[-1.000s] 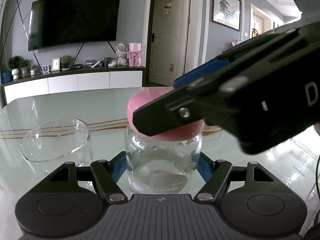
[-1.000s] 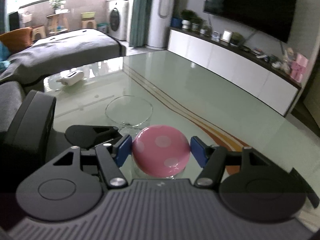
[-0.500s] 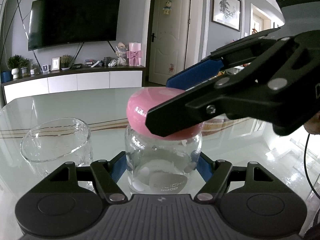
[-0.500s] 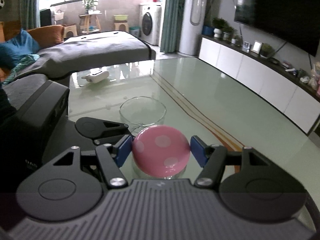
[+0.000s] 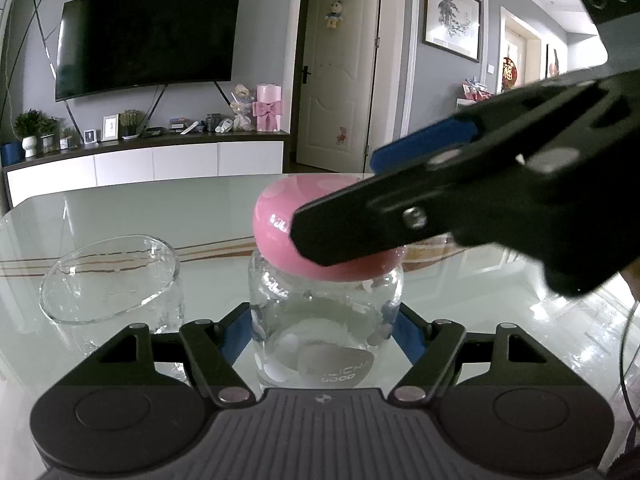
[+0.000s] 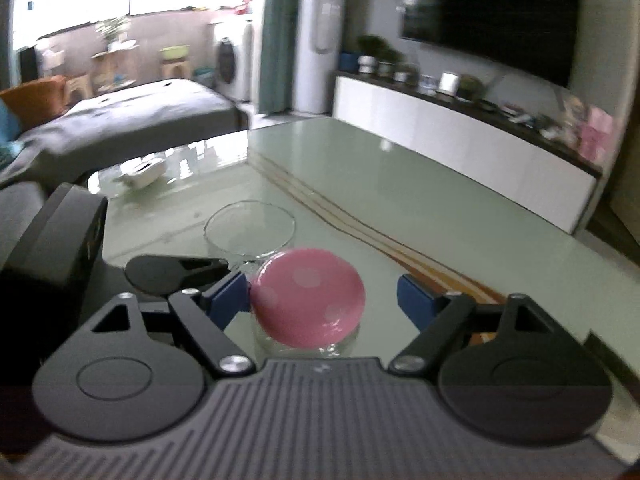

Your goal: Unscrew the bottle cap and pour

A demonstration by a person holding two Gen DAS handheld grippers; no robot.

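A clear glass bottle [image 5: 320, 320] with a pink dotted cap [image 5: 280, 216] stands on the glass table. My left gripper [image 5: 320, 332] is shut on the bottle's body, blue pads against both sides. My right gripper [image 6: 324, 300] sits over the cap [image 6: 308, 296] with its jaws spread; the left pad touches the cap and the right pad stands apart from it. The right gripper also shows from the side in the left wrist view [image 5: 460, 200]. An empty clear glass [image 5: 112, 280] stands left of the bottle and shows beyond the cap in the right wrist view [image 6: 248, 232].
The glass table [image 5: 160, 216] has a brown stripe across it. A white object [image 6: 144, 172] lies at its far end. A TV cabinet [image 5: 152, 160] and a door stand behind; a grey sofa [image 6: 120, 124] lies beyond the table.
My right gripper has opened off the cap; its right pad now stands clear. The right wrist view has swung and is blurred. The left gripper and bottle have not moved.
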